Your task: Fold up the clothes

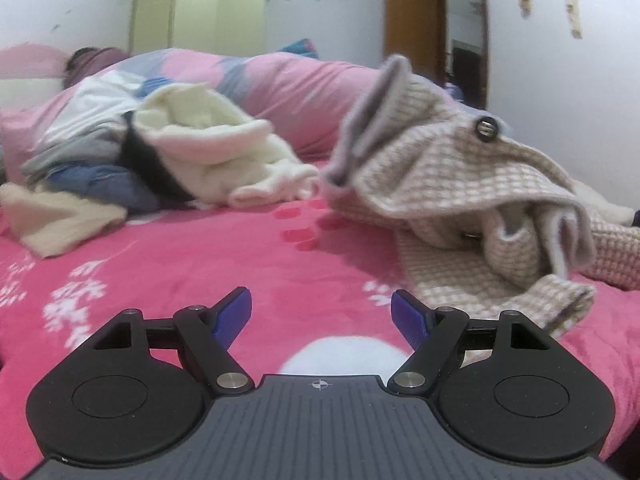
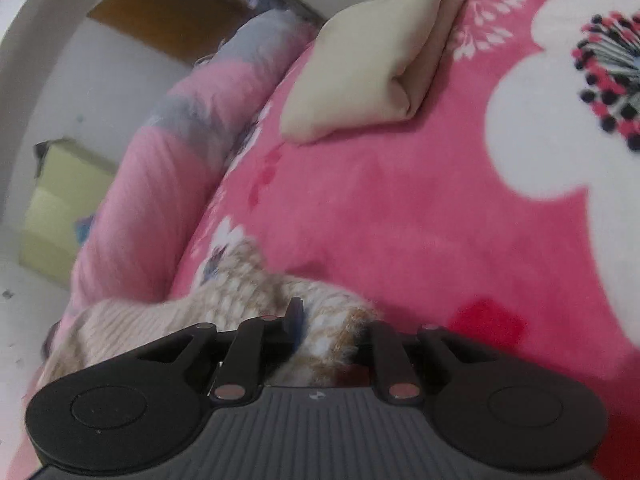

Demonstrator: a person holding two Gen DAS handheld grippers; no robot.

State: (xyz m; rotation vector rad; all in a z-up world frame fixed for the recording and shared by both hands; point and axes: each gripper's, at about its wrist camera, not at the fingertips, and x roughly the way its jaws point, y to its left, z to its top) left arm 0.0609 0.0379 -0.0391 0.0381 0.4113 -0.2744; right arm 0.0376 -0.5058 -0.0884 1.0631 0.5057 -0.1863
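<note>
On the pink blanket (image 1: 200,264) we hold the left gripper (image 1: 321,312) low with its blue pads (image 1: 234,312) spread wide and nothing between them. The checked cardigan (image 1: 460,184) lies bunched just ahead and to its right, one part lifted off the bed, a dark button (image 1: 485,129) showing. Further back sits a pile (image 1: 188,144) of white, blue and black clothes before the rolled quilt (image 1: 288,84). Our right gripper (image 2: 328,332) is clamped on the cardigan's knit edge (image 2: 260,300). A folded cream garment (image 2: 360,68) rests well apart on the blanket.
</note>
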